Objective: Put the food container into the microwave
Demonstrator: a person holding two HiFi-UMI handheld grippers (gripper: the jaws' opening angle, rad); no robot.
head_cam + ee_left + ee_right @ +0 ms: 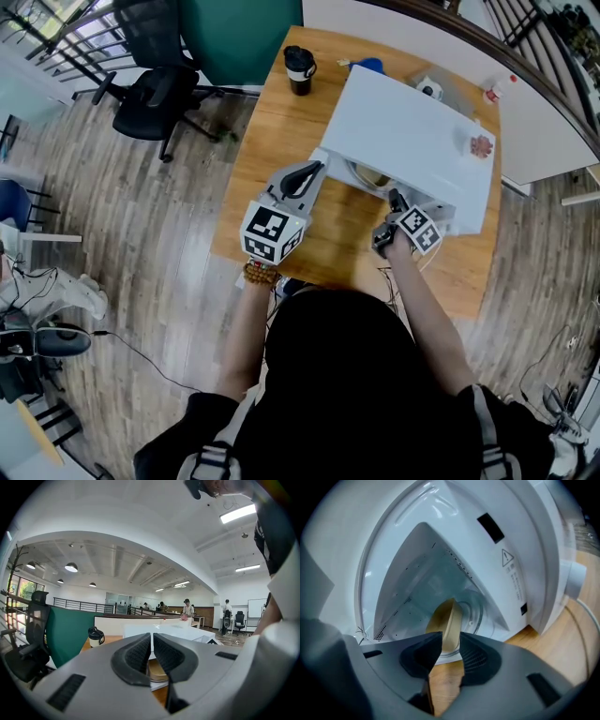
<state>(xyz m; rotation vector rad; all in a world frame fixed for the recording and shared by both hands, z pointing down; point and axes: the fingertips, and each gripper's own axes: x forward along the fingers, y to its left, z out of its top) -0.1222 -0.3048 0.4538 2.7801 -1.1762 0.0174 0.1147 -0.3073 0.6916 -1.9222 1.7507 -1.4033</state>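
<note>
Overhead, a person is standing at the near edge of a wooden table (272, 122), holding a two-jaw gripper in each hand. A white microwave (403, 131) is taking up the right half of the table, with its open front facing the person.

The right gripper (394, 197) is reaching into the microwave's mouth and tilting downward. In the right gripper view its jaws are clamping the rim of the food container (446, 620), a tan, bowl-like dish, with a dark pad pressing on each side of the rim. The container is sitting just inside the white cavity, over the glass turntable (473, 616) near the front. From the head view only a small part of the container (370, 176) is showing in the opening.

The left gripper (314, 169) is hovering level above the table, just left of the microwave opening. In the left gripper view its jaws are pressing together with nothing between them, and the container (157, 670) is showing beyond and below them.

A black cup (300, 70) is standing near the table's far left corner. A black office chair (155, 98) is sitting on the wood floor beyond the table's left edge.
</note>
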